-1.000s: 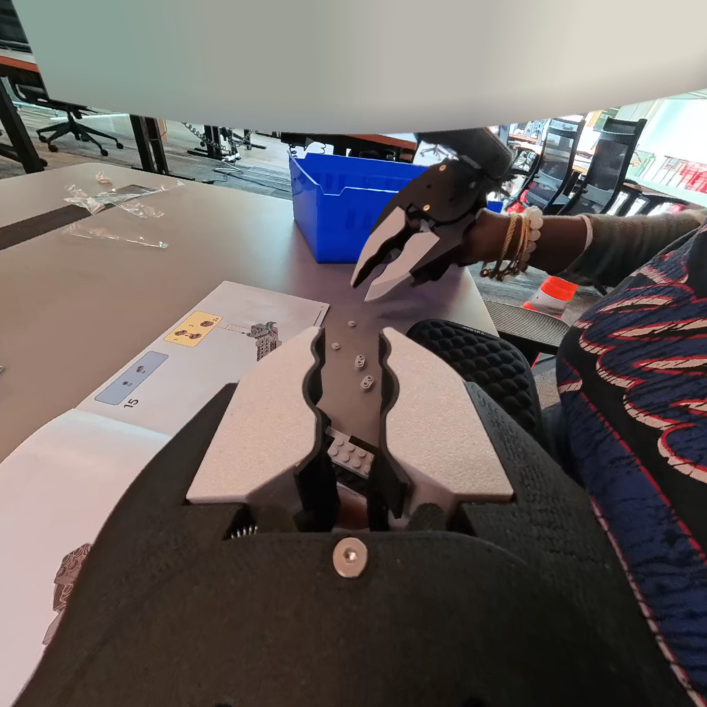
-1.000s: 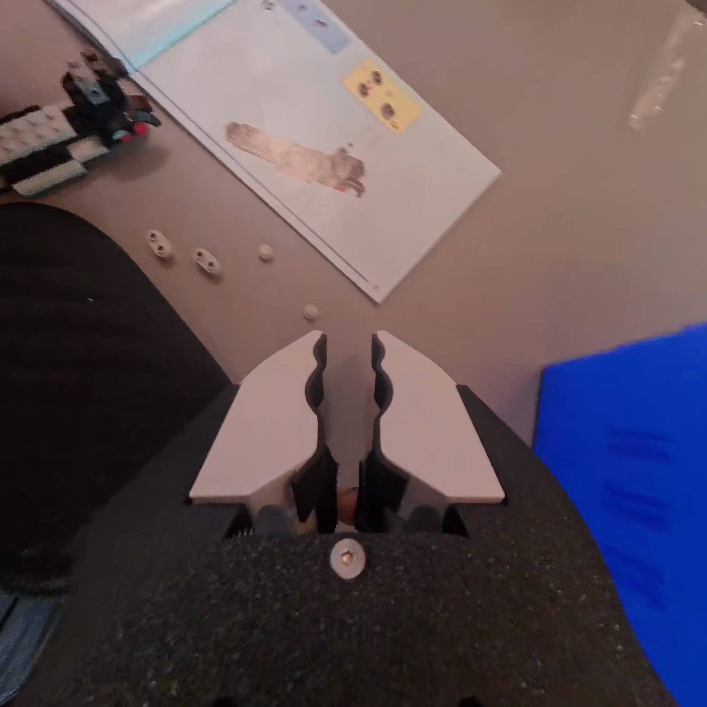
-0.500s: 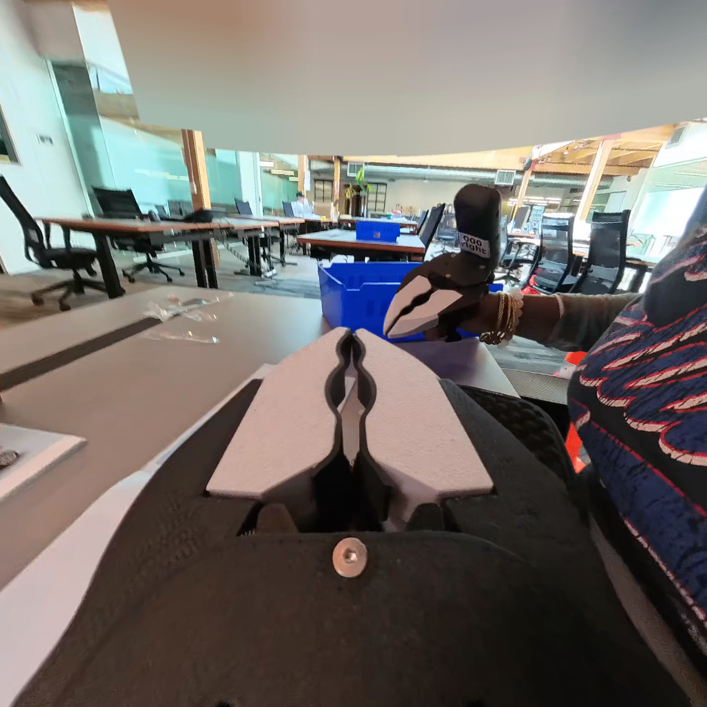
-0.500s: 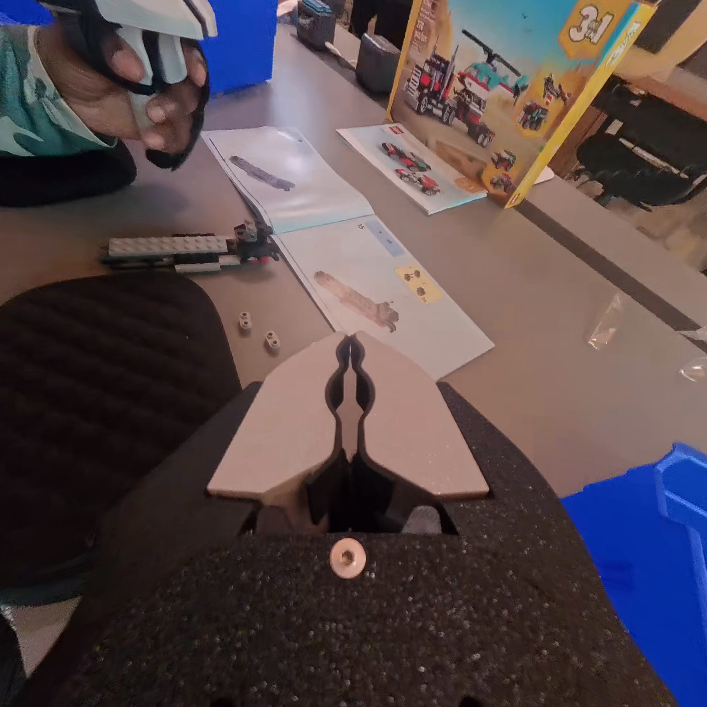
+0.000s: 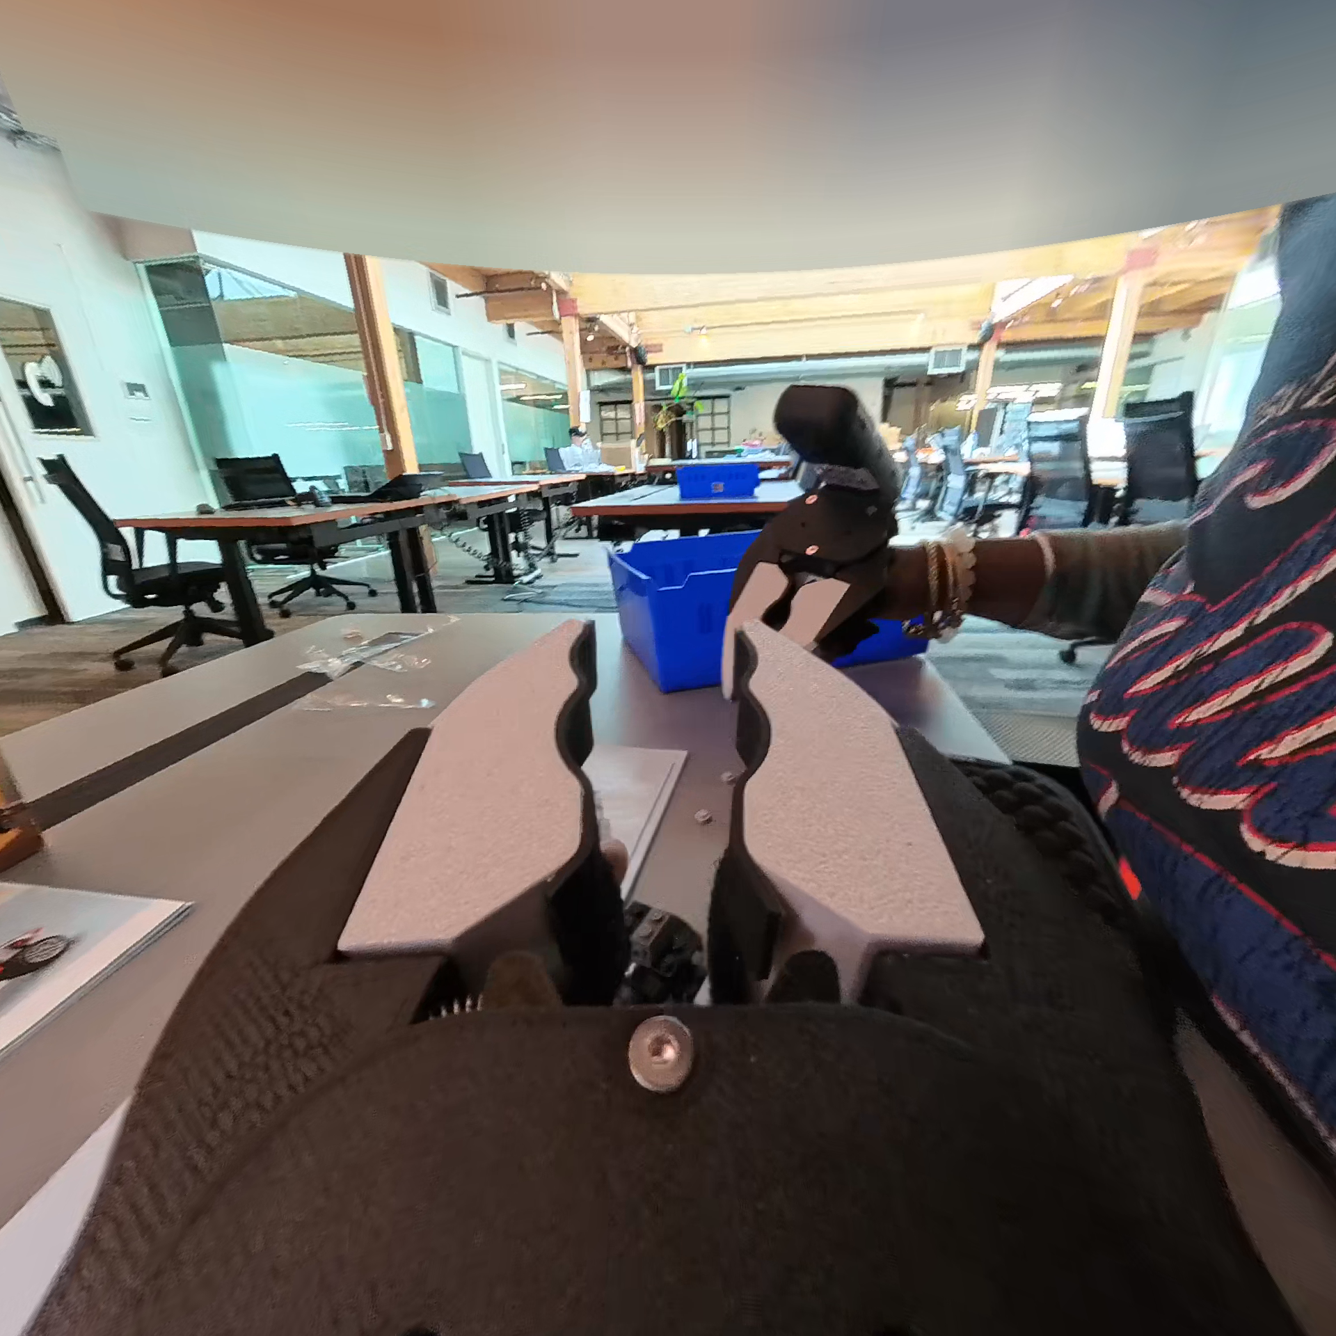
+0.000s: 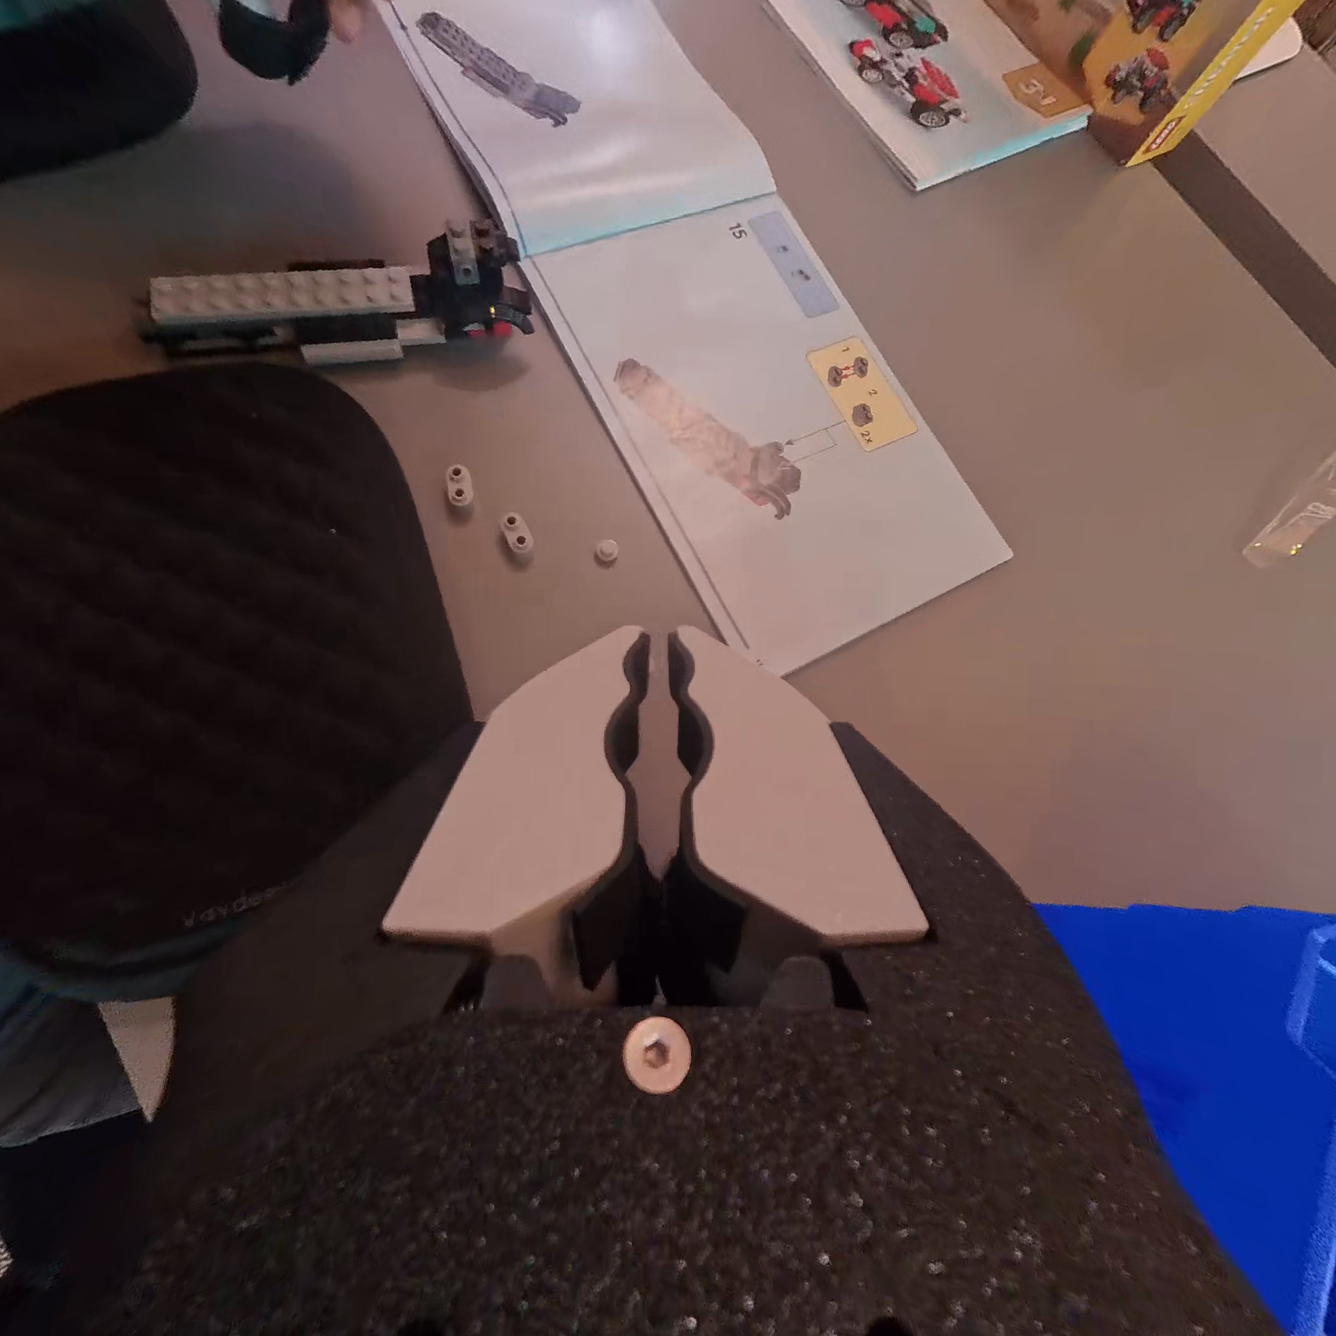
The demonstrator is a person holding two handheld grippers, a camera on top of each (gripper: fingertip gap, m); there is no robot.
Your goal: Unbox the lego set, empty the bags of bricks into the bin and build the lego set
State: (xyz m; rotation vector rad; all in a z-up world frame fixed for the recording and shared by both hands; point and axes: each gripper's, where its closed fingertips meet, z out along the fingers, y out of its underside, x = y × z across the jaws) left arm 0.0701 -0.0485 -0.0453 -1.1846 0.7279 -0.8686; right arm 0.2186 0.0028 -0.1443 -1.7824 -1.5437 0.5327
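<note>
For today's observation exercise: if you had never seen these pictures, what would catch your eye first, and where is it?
The half-built lego truck lies on the grey table, left of the open instruction booklet. Three small grey pieces sit loose just below it. Across the table, the bright blue bin stands out, with the right claw held in front of it.

The fingers [image 5: 831,781] are pale grey on black bodies. The bin [image 5: 672,614] is bright blue, the desk [image 6: 1048,651] grey-brown. The open booklet [image 6: 759,405] is light blue-white with a yellow panel. The partial build [image 6: 325,311] is light grey, black and white, with red spots. The sleeve [image 5: 1214,723] bears red-and-white curls on navy.
</note>
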